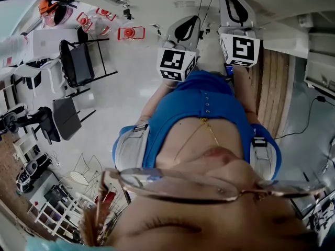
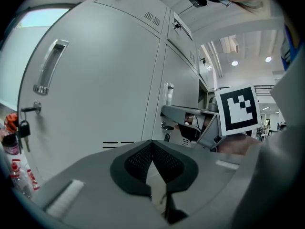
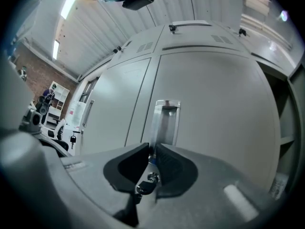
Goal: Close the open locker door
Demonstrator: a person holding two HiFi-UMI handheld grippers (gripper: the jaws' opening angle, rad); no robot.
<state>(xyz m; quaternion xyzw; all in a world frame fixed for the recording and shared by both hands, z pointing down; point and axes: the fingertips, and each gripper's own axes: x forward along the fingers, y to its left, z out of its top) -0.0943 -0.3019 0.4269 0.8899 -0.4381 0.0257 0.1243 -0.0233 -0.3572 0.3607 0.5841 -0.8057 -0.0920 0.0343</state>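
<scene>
In the right gripper view, the grey locker door fills the picture, with a chrome pull handle at its middle. My right gripper is shut on the handle's lower end. The door's lock with its key shows through the gap below the pads. In the left gripper view this door juts out edge-on from the locker row, with the right gripper's marker cube beside it. My left gripper hangs shut and holds nothing, back from the lockers. In the head view, both grippers reach forward.
The open locker's inside with a shelf lies right of the door. A shut neighbouring locker has a handle and a key with a padlock. Black chairs and shelving stand behind me.
</scene>
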